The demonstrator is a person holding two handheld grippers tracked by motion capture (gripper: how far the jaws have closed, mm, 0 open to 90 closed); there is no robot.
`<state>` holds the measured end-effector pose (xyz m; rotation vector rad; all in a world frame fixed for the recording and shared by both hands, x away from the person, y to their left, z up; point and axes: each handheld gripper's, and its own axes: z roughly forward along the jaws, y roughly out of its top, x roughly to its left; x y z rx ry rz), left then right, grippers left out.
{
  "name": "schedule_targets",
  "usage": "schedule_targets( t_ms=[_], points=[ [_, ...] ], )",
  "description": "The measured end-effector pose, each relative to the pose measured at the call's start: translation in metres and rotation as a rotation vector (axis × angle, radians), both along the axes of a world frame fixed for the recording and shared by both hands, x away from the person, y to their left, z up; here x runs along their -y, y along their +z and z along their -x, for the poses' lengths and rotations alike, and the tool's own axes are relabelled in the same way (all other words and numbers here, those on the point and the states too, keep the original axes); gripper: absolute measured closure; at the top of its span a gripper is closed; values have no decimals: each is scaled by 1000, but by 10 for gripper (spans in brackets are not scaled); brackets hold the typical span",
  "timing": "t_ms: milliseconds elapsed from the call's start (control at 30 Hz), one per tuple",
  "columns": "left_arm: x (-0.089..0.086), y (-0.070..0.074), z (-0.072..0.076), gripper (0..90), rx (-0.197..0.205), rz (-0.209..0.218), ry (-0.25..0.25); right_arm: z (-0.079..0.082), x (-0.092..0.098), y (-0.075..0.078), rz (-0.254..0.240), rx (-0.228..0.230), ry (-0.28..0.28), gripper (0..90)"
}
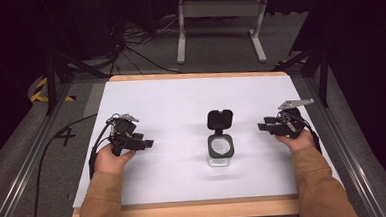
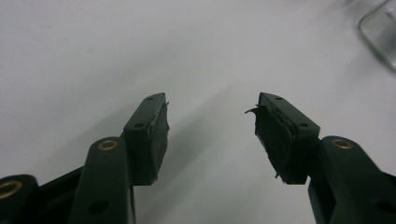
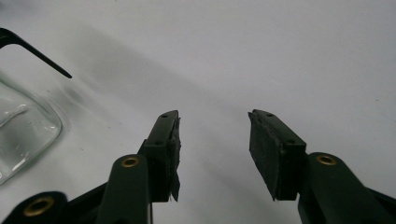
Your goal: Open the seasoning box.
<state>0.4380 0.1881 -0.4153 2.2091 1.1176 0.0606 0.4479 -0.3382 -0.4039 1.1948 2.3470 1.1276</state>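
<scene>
A clear glass jar [image 1: 220,151] with a black collar stands upright near the middle of the white table [image 1: 180,99], its black hinged lid [image 1: 219,119] flipped open toward the far side. My left gripper [image 1: 147,143] rests low over the table to the jar's left, pointing at it, open with nothing between its jaws [image 2: 210,123]. A corner of the jar [image 2: 380,32] shows at the upper right of the left gripper view. My right gripper [image 1: 262,127] sits to the jar's right, open and empty [image 3: 214,144]. The jar's glass wall [image 3: 21,128] and lid edge [image 3: 32,51] show at the left of the right gripper view.
The table has a wooden rim [image 1: 201,209] along its near edge. Beyond the far edge stand a white metal frame [image 1: 221,24] and loose cables [image 1: 127,47] on the grey floor. Metal rails [image 1: 28,162] run along both sides.
</scene>
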Motion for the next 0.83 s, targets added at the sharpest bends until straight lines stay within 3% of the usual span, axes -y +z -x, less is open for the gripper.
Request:
schedule_targets(
  t_ms=[167, 267, 433, 600, 833],
  points=[
    [4, -6, -1, 437, 20, -17, -4, -4, -2, -9, 31, -13, 9, 516],
    [9, -8, 0, 437, 65, -30, -12, -6, -6, -15, 65, -11, 27, 512],
    [18, -10, 1, 438, 107, -58, -45, -7, -11, -21, 96, -26, 32, 500],
    [25, -13, 1, 437, 95, -75, -67, -7, -13, -24, 105, -31, 36, 473],
    [27, -10, 0, 431, 93, -46, -80, -5, -15, -23, 113, -27, 43, 470]
  ],
)
